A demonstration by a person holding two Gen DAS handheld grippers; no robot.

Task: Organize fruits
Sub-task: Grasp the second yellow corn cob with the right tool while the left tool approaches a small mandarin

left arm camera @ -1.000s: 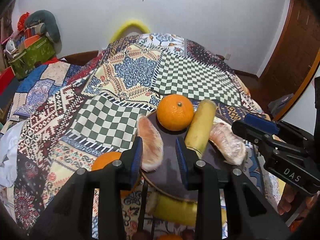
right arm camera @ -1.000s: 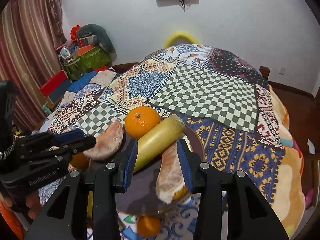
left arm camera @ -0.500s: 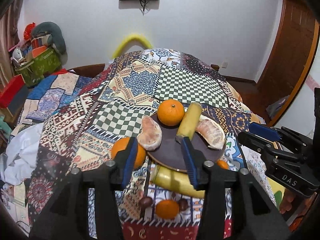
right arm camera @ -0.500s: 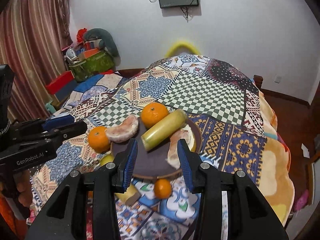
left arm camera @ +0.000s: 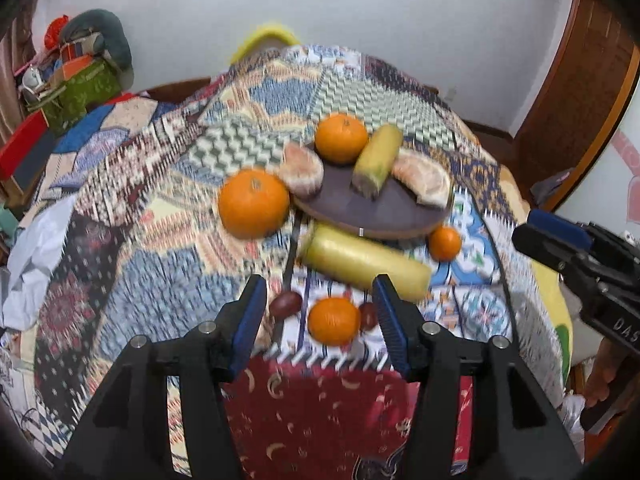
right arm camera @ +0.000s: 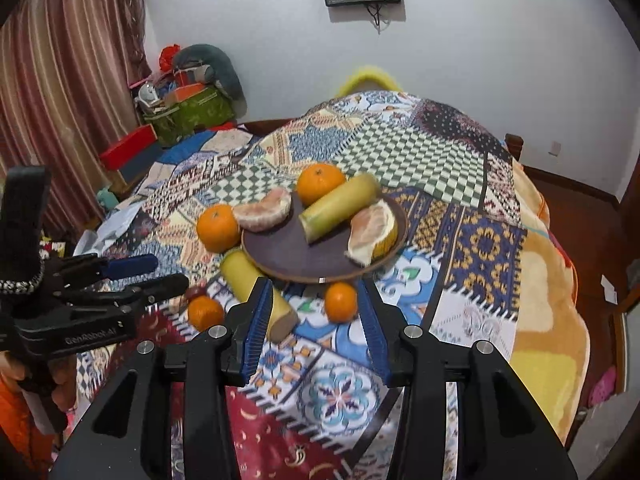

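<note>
A dark round plate [left arm camera: 372,210] [right arm camera: 304,256] on the patchwork cloth holds an orange [left arm camera: 341,138] [right arm camera: 321,183], a yellow-green cane piece [left arm camera: 378,164] [right arm camera: 340,208] and two peeled pomelo wedges [left arm camera: 301,168] [left arm camera: 422,178]. Beside the plate lie a large orange [left arm camera: 254,203] [right arm camera: 218,228], a second cane piece [left arm camera: 364,262] [right arm camera: 258,292], two small oranges [left arm camera: 334,321] [left arm camera: 445,243] and dark dates [left arm camera: 285,304]. My left gripper [left arm camera: 320,320] is open and empty, above the near small orange. My right gripper [right arm camera: 312,324] is open and empty, above the other small orange [right arm camera: 341,302].
The table [right arm camera: 532,264] is round with a drooping cloth edge at the front and right. A pile of bags and boxes [right arm camera: 188,104] stands at the back left by a curtain [right arm camera: 60,80]. A yellow chair back [left arm camera: 266,36] is behind the table.
Both grippers have pulled back and up from the plate, so the whole fruit layout now shows. Both have opened wider. No fruit has moved.
</note>
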